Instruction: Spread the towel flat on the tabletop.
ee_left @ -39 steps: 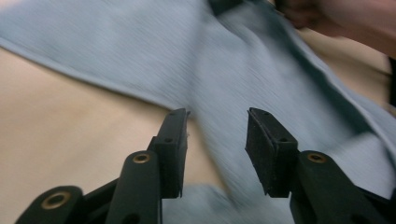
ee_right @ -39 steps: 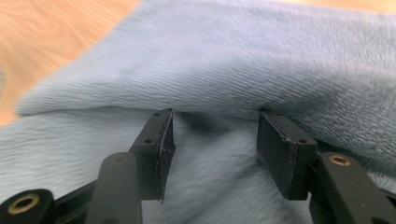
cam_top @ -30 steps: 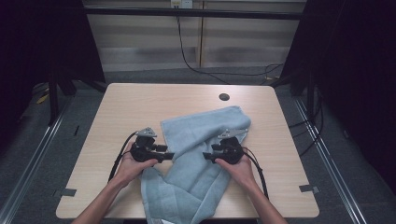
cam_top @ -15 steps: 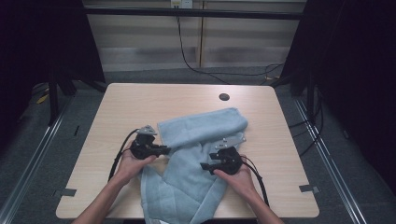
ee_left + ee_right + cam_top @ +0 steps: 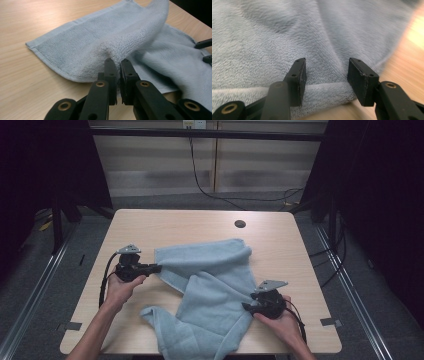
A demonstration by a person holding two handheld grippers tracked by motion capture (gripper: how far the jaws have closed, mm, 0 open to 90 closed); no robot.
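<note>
A light blue towel [image 5: 210,285] lies crumpled across the middle of the wooden table [image 5: 300,250], its near end hanging over the front edge. My left gripper [image 5: 159,268] is shut on a raised fold of the towel's left edge; in the left gripper view the jaws [image 5: 117,62] pinch the towel [image 5: 82,45]. My right gripper [image 5: 246,306] sits at the towel's near right edge. Its jaws [image 5: 327,63] have just been closing but stand apart, with a hemmed edge of the towel [image 5: 274,32] between them and not pressed.
A round cable hole [image 5: 240,224] sits in the table's far right part. Black cables [image 5: 200,180] run along the floor behind the table. Dark frame posts stand at both sides. Bare tabletop lies to the far side and far left.
The left jaws closed on the towel's edge and drew it left and slightly up. The right gripper slid toward the near right edge of the towel. The towel has been dragged and bunched.
</note>
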